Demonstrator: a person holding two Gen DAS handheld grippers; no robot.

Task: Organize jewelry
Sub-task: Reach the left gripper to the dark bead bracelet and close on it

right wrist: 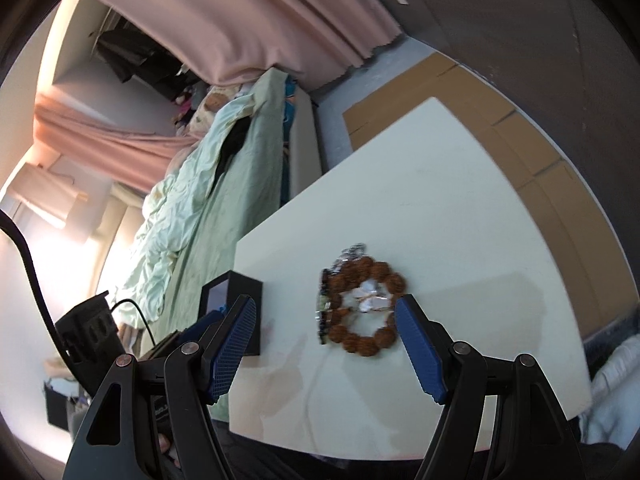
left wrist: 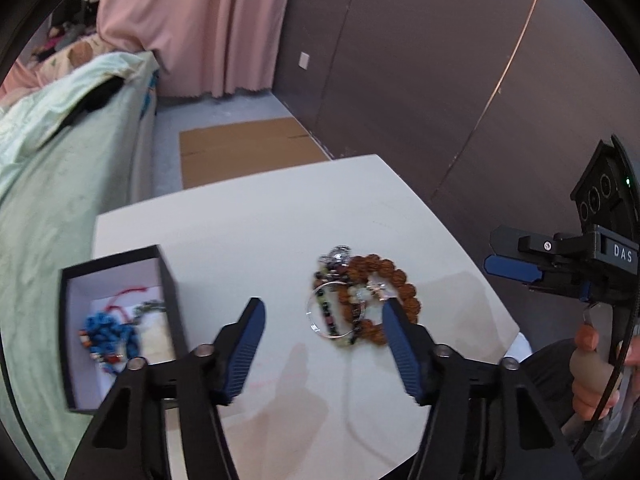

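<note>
Clearly both of my tools are spread and pinching nothing: the left gripper (left wrist: pixel 324 316) hangs over bare white table (left wrist: pixel 248 216), the right gripper (right wrist: pixel 326 316) likewise. The jewelry pile (left wrist: pixel 360 300) lies just ahead of my left tool, nearest its right finger, and between the tips of my right one. To the left of my left tool sits the black box (left wrist: pixel 120 320), already holding blue beads (left wrist: pixel 108 332) and a red cord.

I judge the brown bead bracelet (right wrist: pixel 362 308) light, limp and knobbly, so it should grip well on one side of the loop. The thin silver bangle (left wrist: pixel 320 316) looks stiff and slippery, and lies tangled with the rest. I'd pinch the brown beads at the outer edge, clear of the others.
</note>
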